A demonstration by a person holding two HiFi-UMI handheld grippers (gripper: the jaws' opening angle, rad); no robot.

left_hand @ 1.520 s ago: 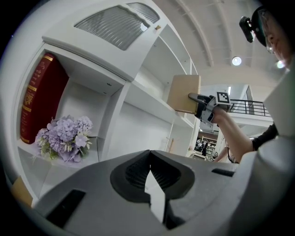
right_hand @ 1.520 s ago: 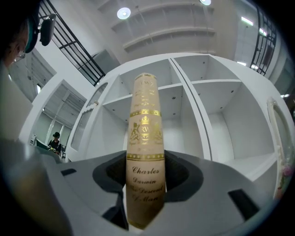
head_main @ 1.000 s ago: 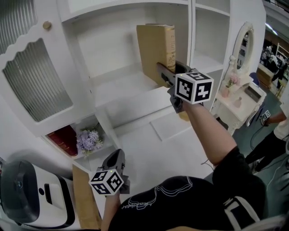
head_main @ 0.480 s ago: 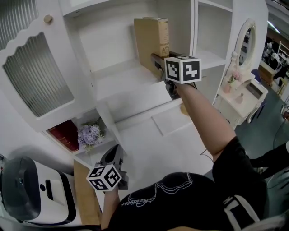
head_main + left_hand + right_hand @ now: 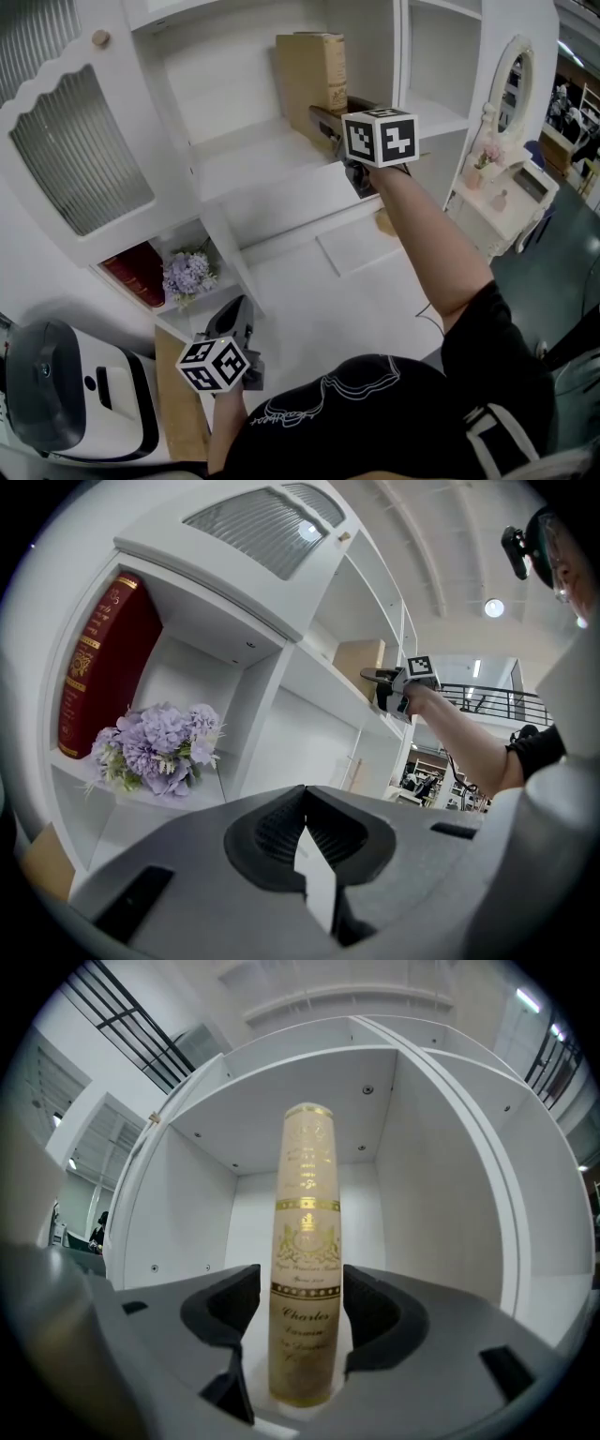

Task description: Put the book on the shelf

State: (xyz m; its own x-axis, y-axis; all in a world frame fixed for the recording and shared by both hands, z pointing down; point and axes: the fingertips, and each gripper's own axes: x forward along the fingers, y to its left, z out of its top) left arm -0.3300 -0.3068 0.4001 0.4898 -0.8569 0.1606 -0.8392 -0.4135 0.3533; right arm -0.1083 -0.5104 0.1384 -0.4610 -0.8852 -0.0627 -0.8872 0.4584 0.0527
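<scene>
A tan book (image 5: 309, 70) with gold lettering on its spine (image 5: 305, 1241) stands upright on the white shelf (image 5: 253, 159), in the compartment's right part. My right gripper (image 5: 339, 117) reaches into that compartment, one jaw on each side of the book's lower spine. Its jaws are opening, and in the right gripper view (image 5: 300, 1335) a thin gap shows between the pads and the spine. My left gripper (image 5: 234, 319) hangs low by the cabinet's bottom compartment, shut with nothing in it (image 5: 302, 803). From there the book (image 5: 359, 658) shows far off on the upper shelf.
A red book (image 5: 136, 277) and a purple flower bunch (image 5: 186, 275) sit in the lower compartment. A ribbed-glass cabinet door (image 5: 80, 141) stands open at left. A white appliance (image 5: 66, 403) is at bottom left, and a dresser with an oval mirror (image 5: 511, 84) at right.
The right gripper has pushed the book up and deeper into the shelf, where it now stands upright. The left gripper has barely moved.
</scene>
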